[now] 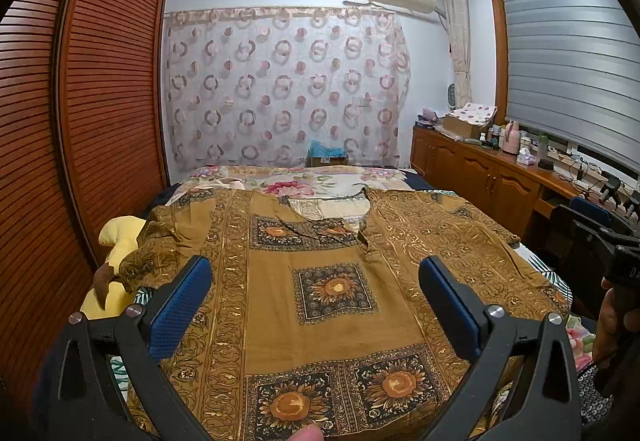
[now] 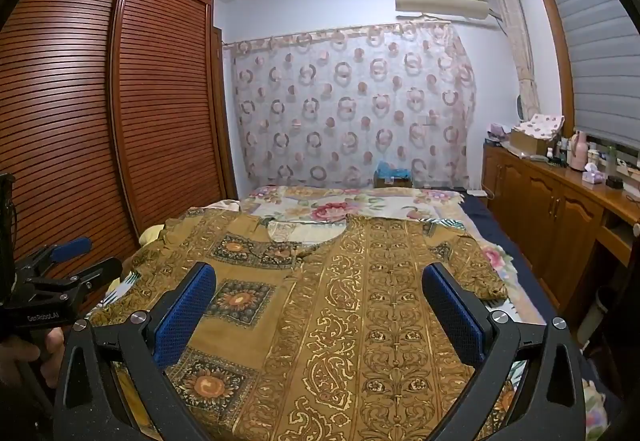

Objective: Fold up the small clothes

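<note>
- Bedroom scene: a floral-covered bed (image 1: 320, 177) filled the floor between a louvred wardrobe (image 1: 112, 81) and a wooden sideboard (image 1: 480, 177).
- Spread flat on it lay a mustard-gold patterned top (image 1: 332, 281), neckline away from the cameras, both short sleeves out.
- Left gripper (image 1: 316, 305) and right gripper (image 2: 320, 309) hovered over the near hem, jaws released wide, nothing between them.
- Folding appeared not yet begun; the next move likely called for pinching a sleeve or side edge.
- A yellow soft toy (image 1: 116, 261) crowded the left sleeve; the right side offered freer room.
</note>
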The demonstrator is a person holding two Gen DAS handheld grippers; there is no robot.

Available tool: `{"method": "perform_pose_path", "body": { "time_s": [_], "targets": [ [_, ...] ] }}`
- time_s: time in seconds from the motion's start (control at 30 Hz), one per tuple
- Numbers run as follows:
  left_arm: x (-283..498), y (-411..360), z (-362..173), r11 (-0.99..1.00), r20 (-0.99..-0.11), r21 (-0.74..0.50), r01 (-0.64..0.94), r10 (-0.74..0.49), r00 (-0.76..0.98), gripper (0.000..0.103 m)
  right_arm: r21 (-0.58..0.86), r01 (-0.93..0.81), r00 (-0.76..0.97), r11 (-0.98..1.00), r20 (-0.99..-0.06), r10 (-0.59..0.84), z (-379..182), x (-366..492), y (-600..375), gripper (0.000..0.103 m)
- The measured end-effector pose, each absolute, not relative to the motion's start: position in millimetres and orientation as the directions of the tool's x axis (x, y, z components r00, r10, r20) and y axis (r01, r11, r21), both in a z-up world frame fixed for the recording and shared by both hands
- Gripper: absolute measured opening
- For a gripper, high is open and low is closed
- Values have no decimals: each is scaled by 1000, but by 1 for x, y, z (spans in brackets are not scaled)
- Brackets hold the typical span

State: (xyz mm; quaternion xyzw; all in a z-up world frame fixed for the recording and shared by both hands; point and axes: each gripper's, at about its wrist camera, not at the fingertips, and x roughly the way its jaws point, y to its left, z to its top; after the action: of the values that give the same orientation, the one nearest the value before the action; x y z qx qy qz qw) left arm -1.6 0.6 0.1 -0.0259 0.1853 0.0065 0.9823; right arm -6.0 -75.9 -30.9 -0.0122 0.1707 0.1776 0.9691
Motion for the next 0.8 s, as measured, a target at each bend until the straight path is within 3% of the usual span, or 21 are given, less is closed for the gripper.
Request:
{"method": "perform_pose_path", "body": {
  "time_s": [0.8],
  "targets": [
    [3, 2, 5, 999, -362, -40, -28, 12, 932, 103, 42, -349, 876, 936, -342, 341, -31, -6, -75, 103]
  ]
}}
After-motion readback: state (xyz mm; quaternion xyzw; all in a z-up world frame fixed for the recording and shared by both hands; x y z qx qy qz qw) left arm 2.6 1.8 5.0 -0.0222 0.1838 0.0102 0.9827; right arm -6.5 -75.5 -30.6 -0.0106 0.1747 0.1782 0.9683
